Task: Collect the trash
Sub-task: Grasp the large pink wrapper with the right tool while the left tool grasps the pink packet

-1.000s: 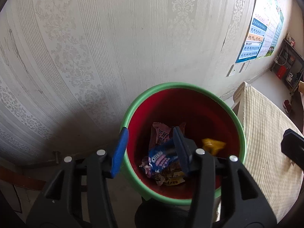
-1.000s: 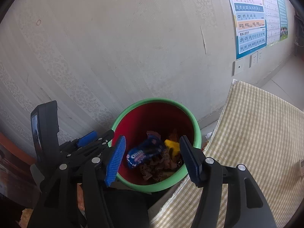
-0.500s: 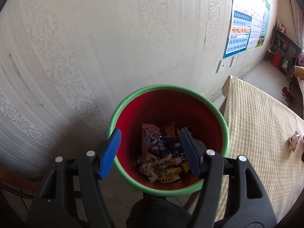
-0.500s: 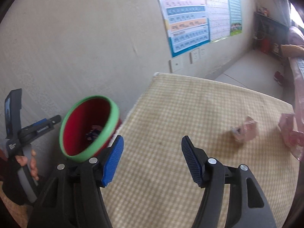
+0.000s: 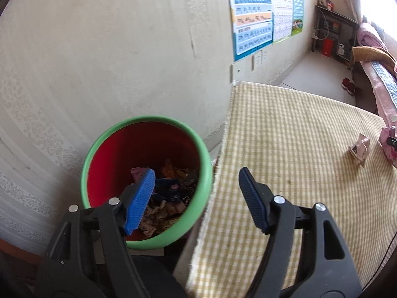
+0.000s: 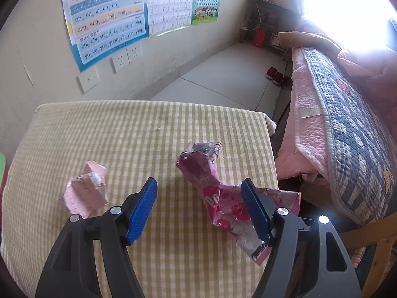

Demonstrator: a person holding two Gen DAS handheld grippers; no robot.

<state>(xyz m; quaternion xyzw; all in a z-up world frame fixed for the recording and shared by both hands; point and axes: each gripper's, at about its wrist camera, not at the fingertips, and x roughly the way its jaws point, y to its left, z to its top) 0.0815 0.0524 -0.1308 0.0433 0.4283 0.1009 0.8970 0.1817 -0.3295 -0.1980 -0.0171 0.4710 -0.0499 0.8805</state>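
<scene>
A red bin with a green rim (image 5: 119, 131) stands by the wall, holding several crumpled wrappers (image 5: 171, 191). My left gripper (image 5: 196, 198) hangs over the bin's right rim and the table edge, jaws opening, nothing between them. On the checked tablecloth (image 6: 139, 129) lie a pale pink wrapper (image 6: 85, 192) and a long red-pink foil wrapper (image 6: 215, 186). My right gripper (image 6: 199, 207) hovers over the cloth between them, jaws opening and empty; its right finger overlaps the foil wrapper. The pale wrapper (image 5: 359, 146) also shows far right in the left wrist view.
Posters (image 6: 106, 17) and wall sockets (image 6: 126, 55) are on the wall behind the table. A sofa with pink and checked quilts (image 6: 347, 114) borders the table's right side. Red slippers (image 6: 275, 74) sit on the floor, and a dark shelf (image 6: 268, 22) stands in the far corner.
Both grippers swung right, away from the bin toward the table, and widened. The blue cookie wrapper my left gripper held now lies in the bin. The right view now shows the two wrappers.
</scene>
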